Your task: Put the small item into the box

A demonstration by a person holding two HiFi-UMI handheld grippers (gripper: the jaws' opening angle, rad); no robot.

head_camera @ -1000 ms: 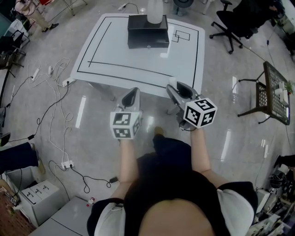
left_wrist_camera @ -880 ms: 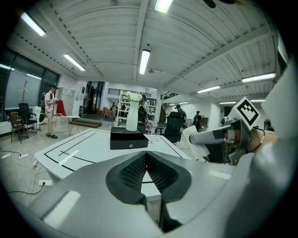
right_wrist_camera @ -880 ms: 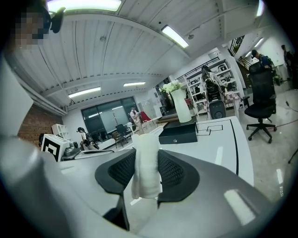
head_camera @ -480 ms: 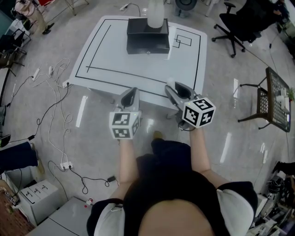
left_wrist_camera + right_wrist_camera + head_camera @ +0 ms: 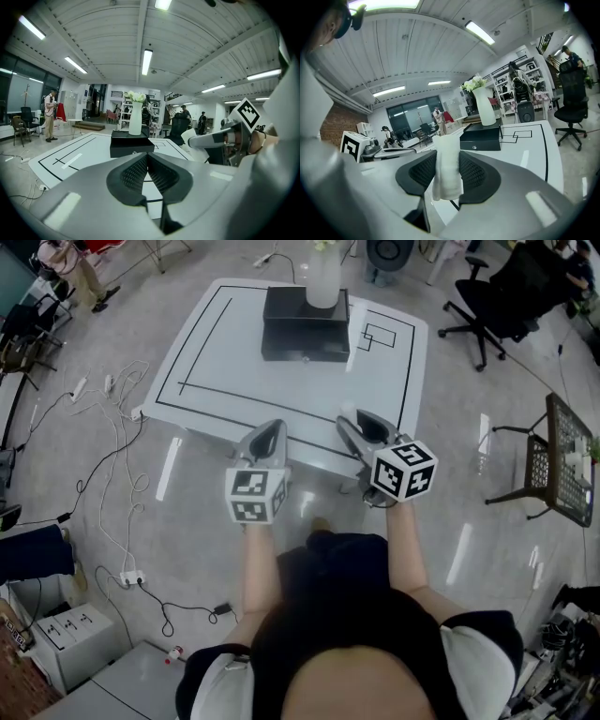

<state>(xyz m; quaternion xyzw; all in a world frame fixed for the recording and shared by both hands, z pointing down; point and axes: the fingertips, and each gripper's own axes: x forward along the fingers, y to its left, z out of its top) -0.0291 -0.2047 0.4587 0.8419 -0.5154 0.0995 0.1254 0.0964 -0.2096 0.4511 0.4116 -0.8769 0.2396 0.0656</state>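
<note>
**Tongs.** Both tongs are held level and side by side on the near side of the black box (image 5: 304, 326), well short of it, over the floor at the near edge of the table (image 5: 234, 362).
- The right tongs (image 5: 361, 424) are clamped on the small white item (image 5: 446, 171), which looks like a folded soft pad.
- The item stands upright between the ribbed pads and protrudes above and below them. This grip probably leaves the lower end free for insertion into the box.
- The left tongs (image 5: 146, 157) are closed pad to pad and hold nothing. They are probably kept free to open the box.

**Marker cubes.** Each set of tongs carries a marker cube (image 5: 404, 468) with black-and-white square patterns. These are codes, not legible text.

**Table.** The table is white, with a black border line (image 5: 281, 397) running across it nearer than the box. A small outlined rectangle (image 5: 384, 334) lies to the right of the box.

**Box.** The box stands at the far side of the table and appears closed.
- A small bright fitting (image 5: 302, 357) sits on its near face.
- No brand or label can be read.

**Vase.** A white vase (image 5: 322, 282) of flowers stands on top of the box, toward its far right. It is likely to obstruct any lid.

**Task status.** The item is not yet in the box.
</note>
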